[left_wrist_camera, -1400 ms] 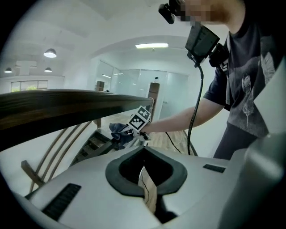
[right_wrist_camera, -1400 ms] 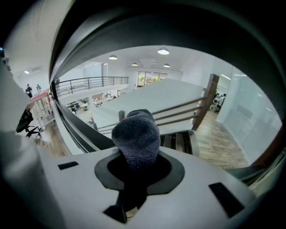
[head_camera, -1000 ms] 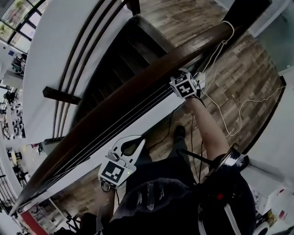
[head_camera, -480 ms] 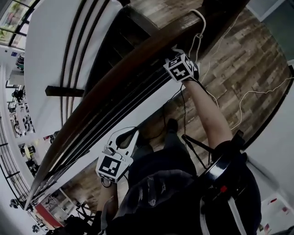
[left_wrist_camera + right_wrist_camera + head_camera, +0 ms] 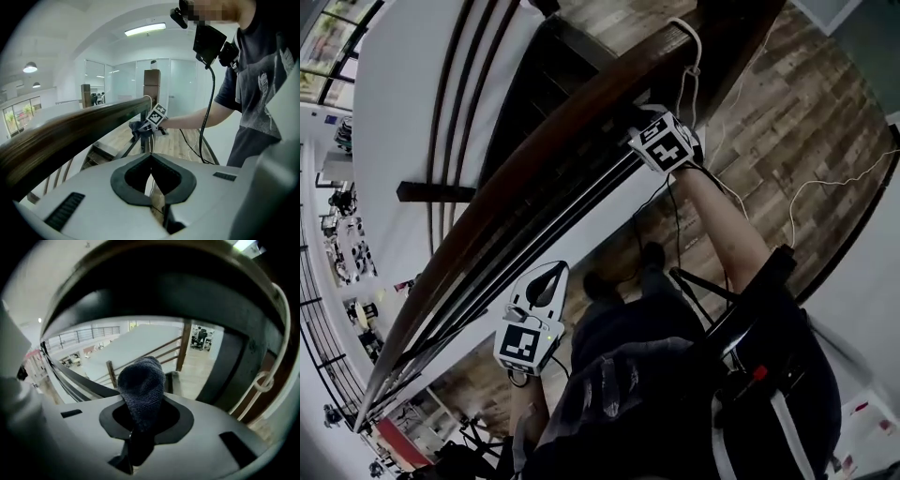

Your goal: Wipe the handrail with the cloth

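The dark wooden handrail runs from lower left to upper right in the head view. My right gripper sits against its near side close to the top end, the marker cube facing up. It is shut on a dark blue-grey cloth, which bulges out of the right gripper just under the rail's dark underside. My left gripper hangs below the rail, apart from it. In its own view the left gripper is shut and empty, and the cloth shows on the rail.
A white cord is looped round the rail's top end and trails over the wooden floor. Thin metal bars run under the rail. A dark stairwell lies beyond it. The person's body and shoes stand close to the near side.
My right gripper has slid with the cloth along the rail, nearer to the corded top end. The left gripper has stayed low beside the body, shut.
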